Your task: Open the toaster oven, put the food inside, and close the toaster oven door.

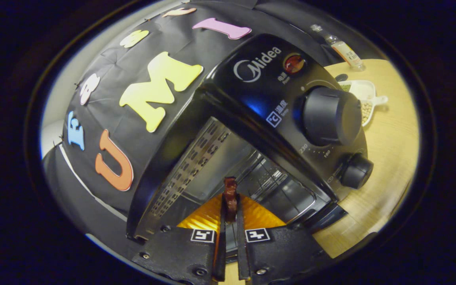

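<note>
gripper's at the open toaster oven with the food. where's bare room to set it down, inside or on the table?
Gripper, shut on the food strip, is at the open toaster oven. Its cavity ahead looks free: bare rack between the perforated wall and the control panel. Bare table lies past the knobs; farther back it is crowded by a bean dish and a bottle.

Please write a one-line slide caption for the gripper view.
Gripper shut on a thin piece of food, at the open toaster oven on a wooden table.
</note>
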`<action>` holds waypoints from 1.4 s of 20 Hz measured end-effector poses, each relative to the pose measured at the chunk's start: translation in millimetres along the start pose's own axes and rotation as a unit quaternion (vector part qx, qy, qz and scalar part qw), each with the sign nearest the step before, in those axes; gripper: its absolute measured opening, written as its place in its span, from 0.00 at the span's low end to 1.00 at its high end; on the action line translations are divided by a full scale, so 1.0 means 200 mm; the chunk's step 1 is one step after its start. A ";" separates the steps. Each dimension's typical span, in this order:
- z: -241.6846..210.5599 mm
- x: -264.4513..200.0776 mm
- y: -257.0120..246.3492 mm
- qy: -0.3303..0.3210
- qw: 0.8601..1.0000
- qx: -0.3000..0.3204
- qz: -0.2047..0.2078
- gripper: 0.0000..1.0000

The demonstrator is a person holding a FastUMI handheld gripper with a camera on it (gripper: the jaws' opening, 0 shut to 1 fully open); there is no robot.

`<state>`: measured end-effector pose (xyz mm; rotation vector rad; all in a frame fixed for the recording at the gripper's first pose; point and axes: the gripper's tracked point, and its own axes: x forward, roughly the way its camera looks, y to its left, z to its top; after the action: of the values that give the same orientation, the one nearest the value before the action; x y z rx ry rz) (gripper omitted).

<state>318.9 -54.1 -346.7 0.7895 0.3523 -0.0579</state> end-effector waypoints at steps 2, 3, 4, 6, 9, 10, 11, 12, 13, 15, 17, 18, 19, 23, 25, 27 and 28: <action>0.00 0.00 0.00 -0.004 1.000 -0.015 -0.007 0.18; 0.00 -0.01 -0.01 -0.006 0.999 -0.030 -0.019 0.20; 0.02 -0.02 -0.05 -0.014 0.998 -0.052 -0.044 0.21; 0.03 -0.06 -0.08 -0.027 0.992 -0.095 -0.079 0.44; 0.04 -0.12 -0.02 -0.031 0.988 -0.134 -0.068 0.79; 0.04 -0.16 -0.02 -0.031 0.986 -0.152 -0.068 0.90; 0.03 -0.21 0.00 -0.034 0.983 -0.167 -0.065 1.00; 0.02 -0.26 0.03 -0.034 0.981 -0.181 -0.058 1.00; 0.01 -0.33 0.06 -0.033 0.979 -0.193 -0.050 1.00; -0.01 -0.46 0.07 -0.032 0.974 -0.217 -0.050 1.00; 0.01 -0.61 0.12 -0.041 0.971 -0.232 -0.042 1.00; 0.02 -0.69 0.14 -0.046 0.969 -0.240 -0.036 1.00; 0.03 -0.77 0.14 -0.051 0.966 -0.251 -0.037 1.00; 0.02 -1.01 0.11 -0.055 0.949 -0.306 -0.059 1.00; 0.00 -1.12 0.09 -0.054 0.942 -0.324 -0.070 1.00; -0.03 -1.20 0.06 -0.050 0.935 -0.343 -0.076 1.00; -0.06 -1.23 0.03 -0.040 0.931 -0.352 -0.084 1.00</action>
<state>85.9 -61.3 -269.0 0.0426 0.3302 -0.1154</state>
